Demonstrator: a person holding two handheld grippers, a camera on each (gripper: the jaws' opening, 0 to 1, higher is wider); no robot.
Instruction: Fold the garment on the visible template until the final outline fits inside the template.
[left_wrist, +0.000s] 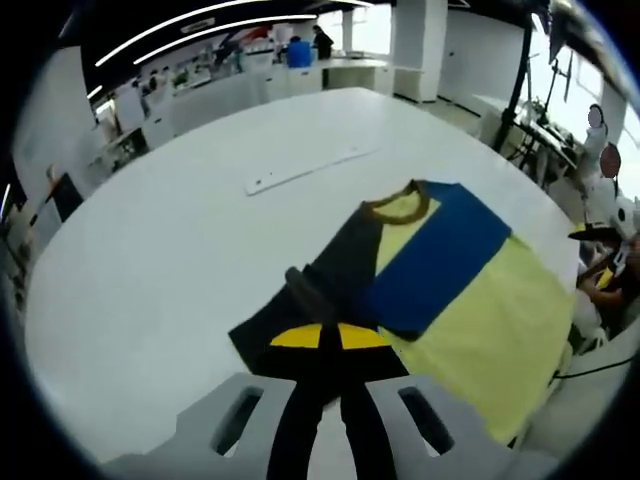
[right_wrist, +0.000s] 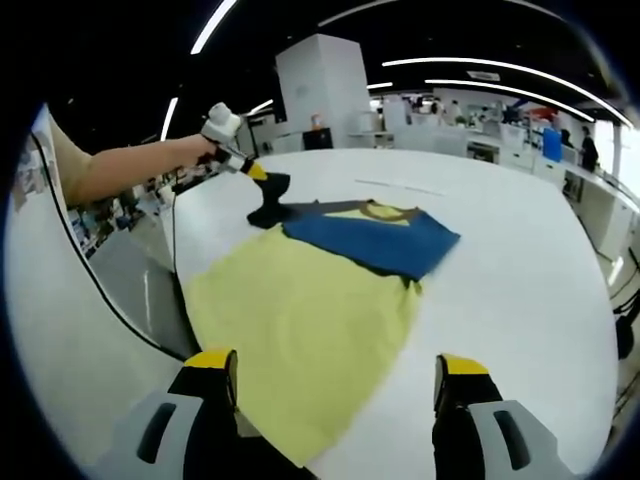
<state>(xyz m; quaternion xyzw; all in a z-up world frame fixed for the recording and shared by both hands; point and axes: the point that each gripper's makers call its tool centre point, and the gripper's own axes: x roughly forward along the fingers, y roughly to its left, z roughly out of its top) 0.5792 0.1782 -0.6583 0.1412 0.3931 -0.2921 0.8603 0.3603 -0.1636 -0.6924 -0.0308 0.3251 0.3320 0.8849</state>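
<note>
A wide white table stands in a bright open workroom with strip lights overhead. On it lies a shirt, mostly pale yellow with a blue band and a dark sleeve. Nearest, the right gripper hangs over the shirt's yellow hem, jaws spread wide, holding nothing. Across the cloth, the left gripper is pinched tight on the dark sleeve. Beyond the collar, a thin white strip rests flat on the table.
</note>
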